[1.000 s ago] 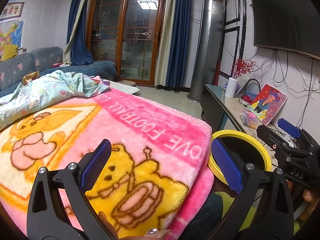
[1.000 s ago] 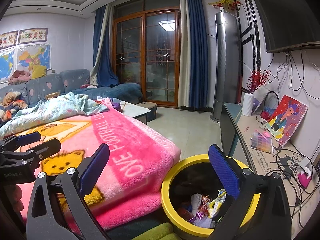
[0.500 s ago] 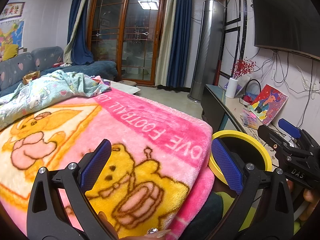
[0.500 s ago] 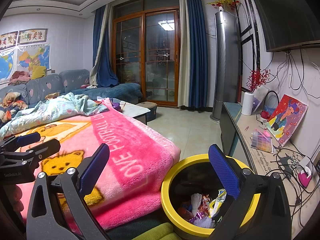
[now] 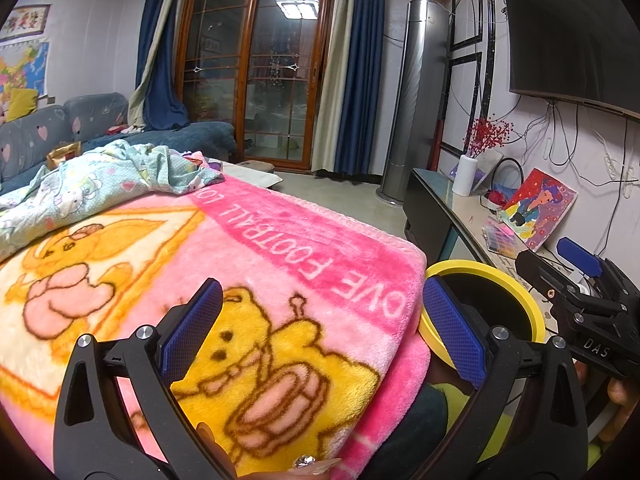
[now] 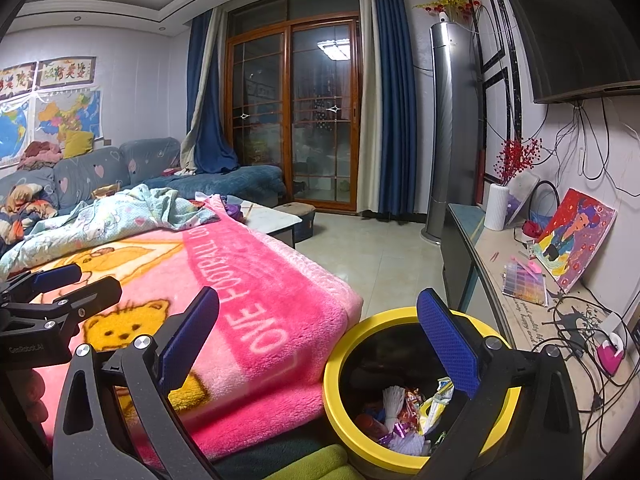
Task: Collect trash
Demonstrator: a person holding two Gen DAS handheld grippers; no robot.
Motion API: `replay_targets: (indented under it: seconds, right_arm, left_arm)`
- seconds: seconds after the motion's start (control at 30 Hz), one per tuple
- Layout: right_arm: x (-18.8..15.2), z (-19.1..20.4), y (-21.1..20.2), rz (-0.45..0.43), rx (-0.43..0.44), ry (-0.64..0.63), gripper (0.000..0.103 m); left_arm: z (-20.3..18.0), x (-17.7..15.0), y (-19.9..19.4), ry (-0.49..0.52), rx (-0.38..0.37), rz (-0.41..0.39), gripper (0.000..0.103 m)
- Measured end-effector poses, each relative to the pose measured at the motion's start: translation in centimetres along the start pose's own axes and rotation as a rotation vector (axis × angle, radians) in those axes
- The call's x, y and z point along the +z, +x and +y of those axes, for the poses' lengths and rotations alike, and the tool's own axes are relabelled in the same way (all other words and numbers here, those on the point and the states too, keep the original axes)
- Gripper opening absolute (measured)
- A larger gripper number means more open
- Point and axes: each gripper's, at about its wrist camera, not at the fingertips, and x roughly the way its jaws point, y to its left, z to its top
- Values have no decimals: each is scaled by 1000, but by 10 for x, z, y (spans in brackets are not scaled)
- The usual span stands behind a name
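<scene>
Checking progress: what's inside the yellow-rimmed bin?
The bin holds crumpled wrappers and white paper. The right gripper's finger hides part of it; deeper layers can't be seen.

The bin's (image 5: 484,270) inside is hidden in the left wrist view, and its near rim is covered by a jaw. In the right wrist view, part of the trash (image 6: 404,416) is screened by the right gripper (image 6: 318,340). The television (image 6: 576,28) is cut off by the edge.
</scene>
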Motion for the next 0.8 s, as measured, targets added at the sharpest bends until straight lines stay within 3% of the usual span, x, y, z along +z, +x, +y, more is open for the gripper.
replay_targets:
  seconds: [0.8]
  right_arm:
    - [1, -1, 0, 1, -2, 0, 96]
  left_arm:
    - [2, 0, 0, 1, 7, 4, 92]
